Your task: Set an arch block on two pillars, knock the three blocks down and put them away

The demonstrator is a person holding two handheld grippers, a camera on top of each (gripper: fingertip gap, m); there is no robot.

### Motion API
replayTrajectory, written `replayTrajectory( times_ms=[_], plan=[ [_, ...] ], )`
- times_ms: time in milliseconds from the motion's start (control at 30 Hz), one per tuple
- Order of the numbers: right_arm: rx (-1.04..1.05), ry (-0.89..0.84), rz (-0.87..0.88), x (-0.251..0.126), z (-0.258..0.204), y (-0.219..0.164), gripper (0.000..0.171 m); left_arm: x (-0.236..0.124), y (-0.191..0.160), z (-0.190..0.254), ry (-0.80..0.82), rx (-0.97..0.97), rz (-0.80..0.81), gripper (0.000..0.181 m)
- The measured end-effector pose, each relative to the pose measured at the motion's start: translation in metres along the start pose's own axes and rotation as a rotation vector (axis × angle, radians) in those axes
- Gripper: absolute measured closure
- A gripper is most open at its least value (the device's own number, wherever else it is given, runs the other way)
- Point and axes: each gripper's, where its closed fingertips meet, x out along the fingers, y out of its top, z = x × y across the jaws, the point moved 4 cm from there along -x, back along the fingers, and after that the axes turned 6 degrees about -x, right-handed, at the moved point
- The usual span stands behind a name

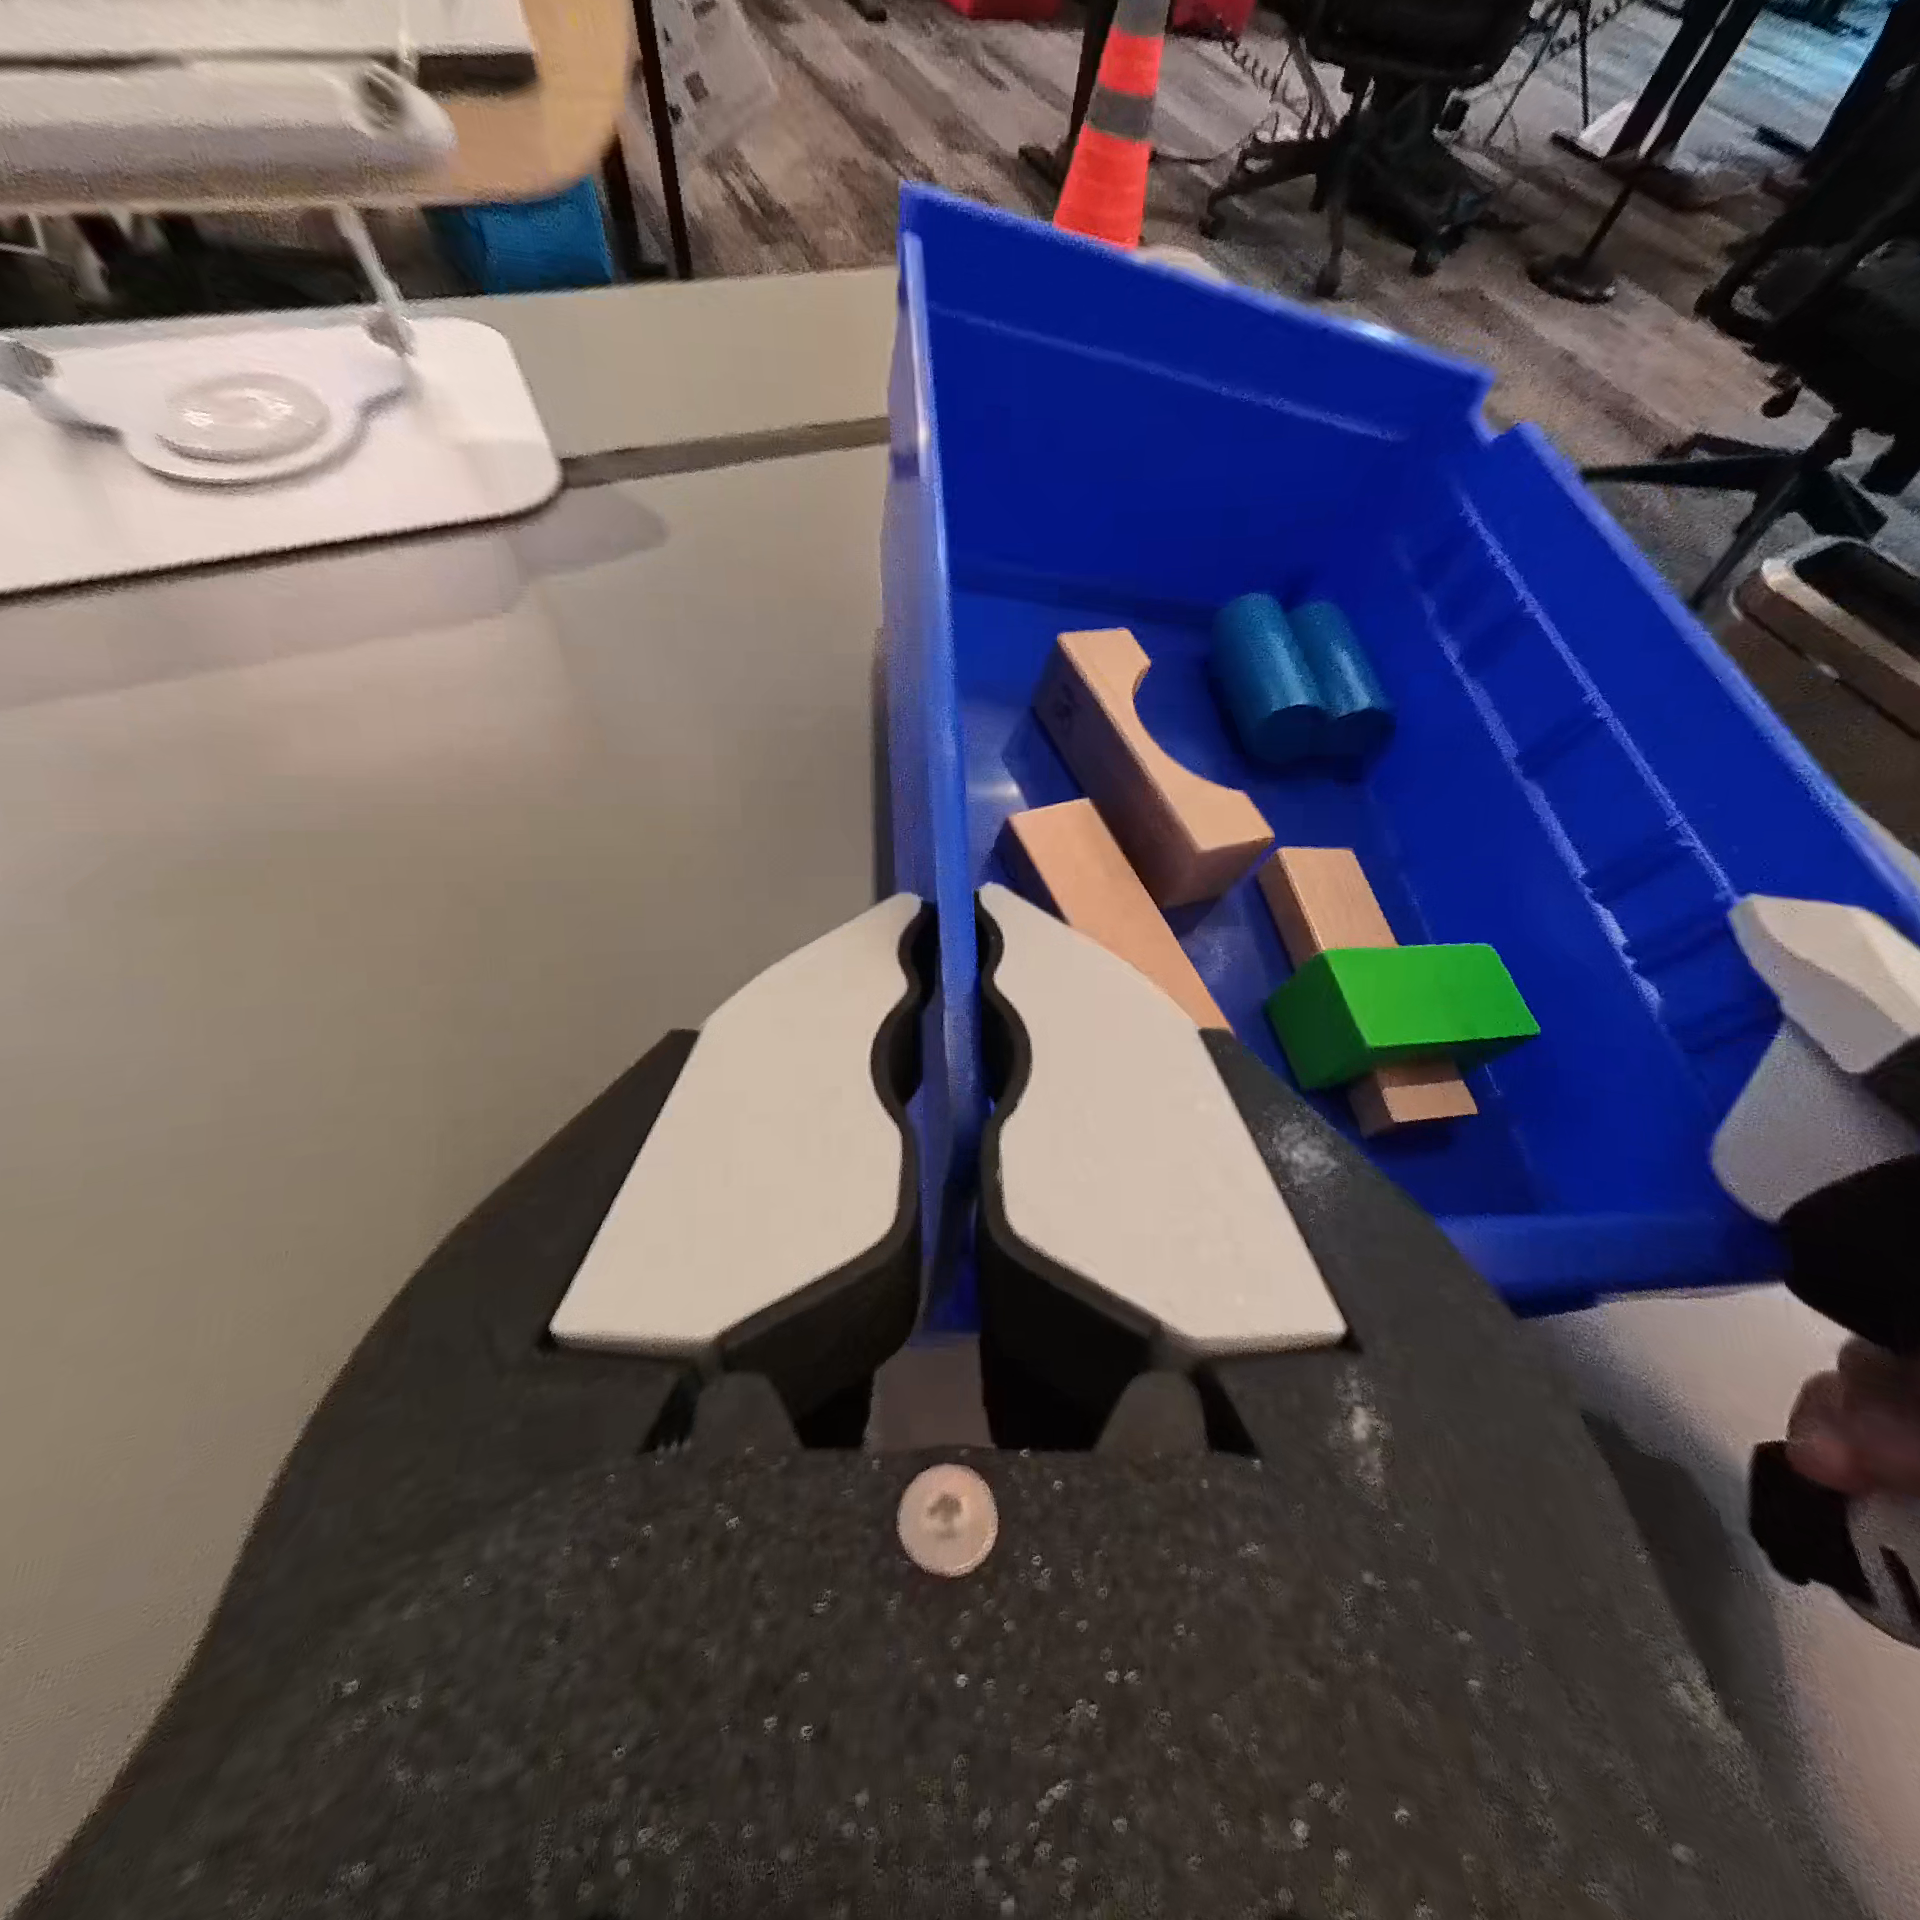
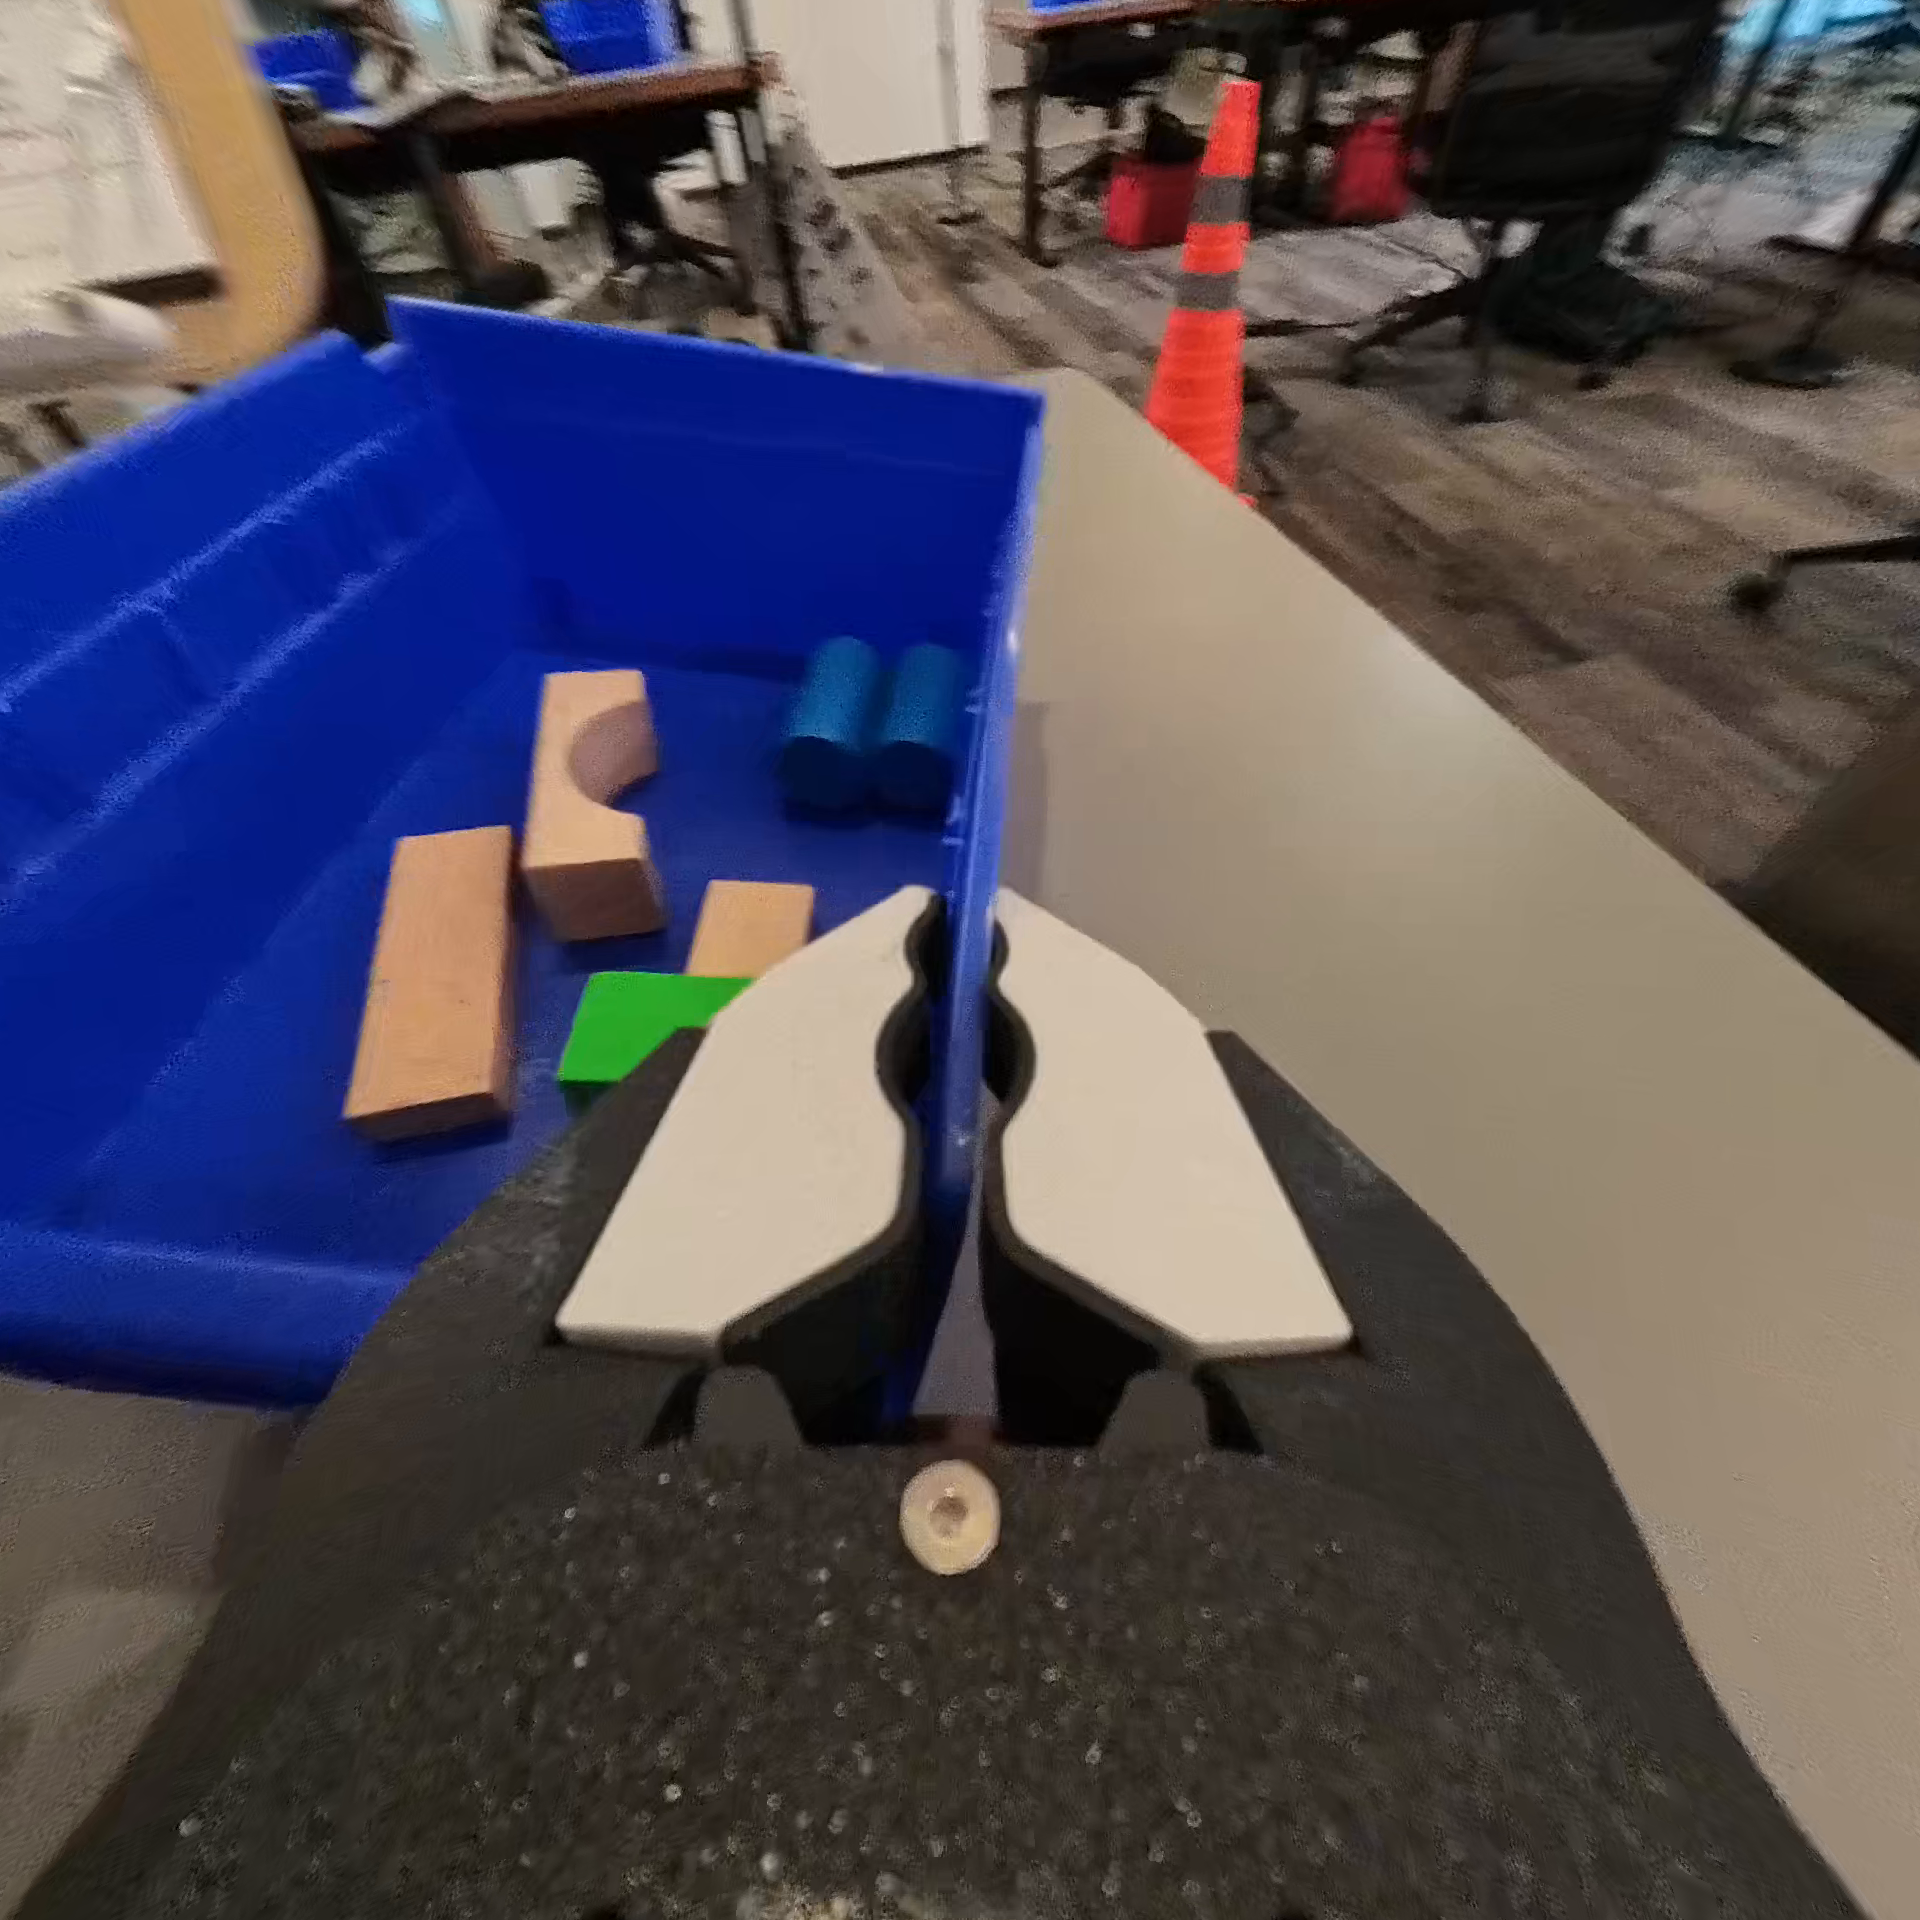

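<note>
A blue plastic bin sits on the grey table and also shows in the right wrist view. My left gripper is shut on the bin's left wall. My right gripper is shut on its right wall and shows at the right of the left wrist view. Inside lie a wooden arch block, two plain wooden blocks, two blue cylinders and a green block resting on one plain block.
A white flat stand with a round disc sits on the grey table at the far left. An orange traffic cone stands on the floor beyond the table. Office chairs and desks stand farther back.
</note>
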Motion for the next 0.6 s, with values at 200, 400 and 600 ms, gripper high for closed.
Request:
replayTrajectory(
  times_ms=[200,400,600],
  plan=[
    [0.003,0.095,0.070,-0.026,-0.089,0.023,0.169,-0.062,0.012,-0.078,0.073,-0.027,0.085,0.177],
    [-0.019,0.220,0.080,-0.029,-0.204,0.023,0.169,-0.111,0.004,-0.181,0.203,-0.090,0.128,0.177],
    [-0.069,0.296,0.063,-0.018,-0.279,0.001,0.168,-0.121,-0.016,-0.252,0.276,-0.131,0.118,0.177]
  ],
)
